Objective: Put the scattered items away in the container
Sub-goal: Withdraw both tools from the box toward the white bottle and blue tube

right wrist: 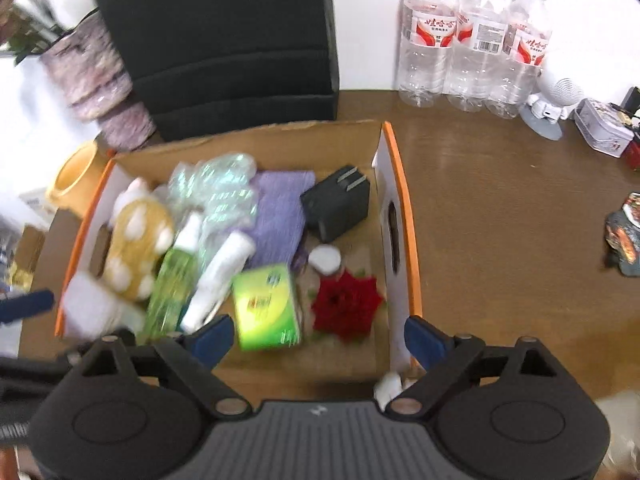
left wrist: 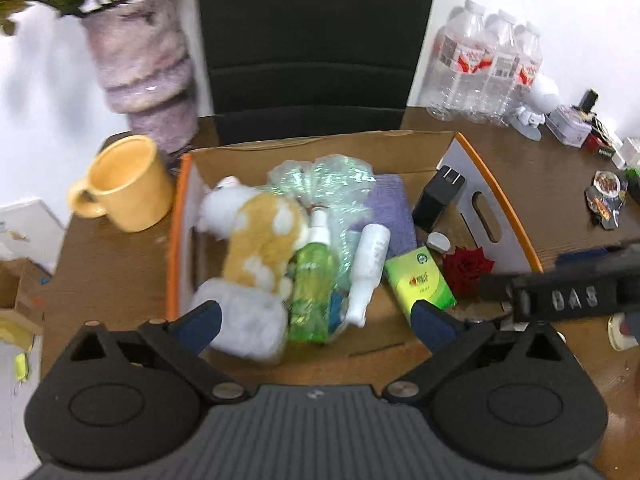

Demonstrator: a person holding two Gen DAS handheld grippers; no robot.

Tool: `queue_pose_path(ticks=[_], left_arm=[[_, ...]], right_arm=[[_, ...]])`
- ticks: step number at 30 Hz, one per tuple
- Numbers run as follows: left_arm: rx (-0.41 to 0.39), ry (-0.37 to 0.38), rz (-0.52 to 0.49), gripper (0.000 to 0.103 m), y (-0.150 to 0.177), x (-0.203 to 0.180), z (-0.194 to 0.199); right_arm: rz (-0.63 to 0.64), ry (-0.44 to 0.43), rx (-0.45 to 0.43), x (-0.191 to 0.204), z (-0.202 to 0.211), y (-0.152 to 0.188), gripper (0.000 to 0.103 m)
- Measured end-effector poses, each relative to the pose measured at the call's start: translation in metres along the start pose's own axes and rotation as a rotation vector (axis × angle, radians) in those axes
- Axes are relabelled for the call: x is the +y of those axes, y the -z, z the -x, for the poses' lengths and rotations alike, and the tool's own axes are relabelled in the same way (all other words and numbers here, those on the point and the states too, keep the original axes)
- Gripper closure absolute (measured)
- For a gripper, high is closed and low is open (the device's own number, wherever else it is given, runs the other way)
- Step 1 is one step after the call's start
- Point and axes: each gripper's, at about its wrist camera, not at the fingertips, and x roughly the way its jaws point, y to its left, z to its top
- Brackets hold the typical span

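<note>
The cardboard box with orange-edged sides holds a plush toy, a green spray bottle, a white bottle, a green tissue pack, a red rose, a black charger, a purple cloth and bubble wrap. A white pouch lies at the box's near left. My left gripper is open and empty above the box's near edge. My right gripper is open and empty above the tissue pack and rose.
A yellow mug and a furry vase stand left of the box. A black chair back is behind it. Water bottles, a small white figure, a tin and snack packets are on the wooden table at right.
</note>
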Motion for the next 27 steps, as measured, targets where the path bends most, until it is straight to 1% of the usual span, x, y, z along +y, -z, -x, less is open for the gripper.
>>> queue_pose_path(ticks=[3, 6, 9, 12, 15, 20, 22, 24, 27], left_arm=[[0.009, -0.008, 0.026, 0.000, 0.008, 0.003, 0.021], [0.014, -0.030, 0.041, 0.000, 0.016, 0.002, 0.040], [0.006, -0.029, 0.031, 0.000, 0.025, -0.003, 0.056], [-0.012, -0.040, 0.033, 0.000, 0.035, -0.009, 0.071], [-0.019, -0.031, 0.026, 0.000, 0.044, -0.012, 0.080], [-0.039, -0.027, 0.017, 0.000, 0.065, -0.017, 0.088], [-0.051, -0.032, -0.002, 0.000, 0.078, -0.021, 0.088], [-0.071, -0.042, -0.034, 0.000, 0.095, -0.025, 0.090], [-0.158, -0.028, -0.059, 0.000, 0.132, -0.027, 0.092]], right_arm=[[0.030, 0.007, 0.005, 0.007, 0.021, 0.016, 0.009], [0.044, -0.007, 0.003, 0.011, 0.038, 0.030, 0.009], [0.048, -0.021, -0.001, 0.015, 0.052, 0.043, 0.009], [0.045, -0.013, -0.018, 0.016, 0.065, 0.055, 0.009], [0.044, -0.018, -0.041, 0.014, 0.075, 0.068, 0.009], [0.036, -0.053, -0.068, 0.008, 0.081, 0.089, 0.009], [0.038, -0.062, -0.098, 0.006, 0.081, 0.102, 0.009], [0.058, -0.066, -0.157, 0.006, 0.082, 0.122, 0.009], [0.084, -0.076, -0.266, 0.003, 0.084, 0.164, 0.009]])
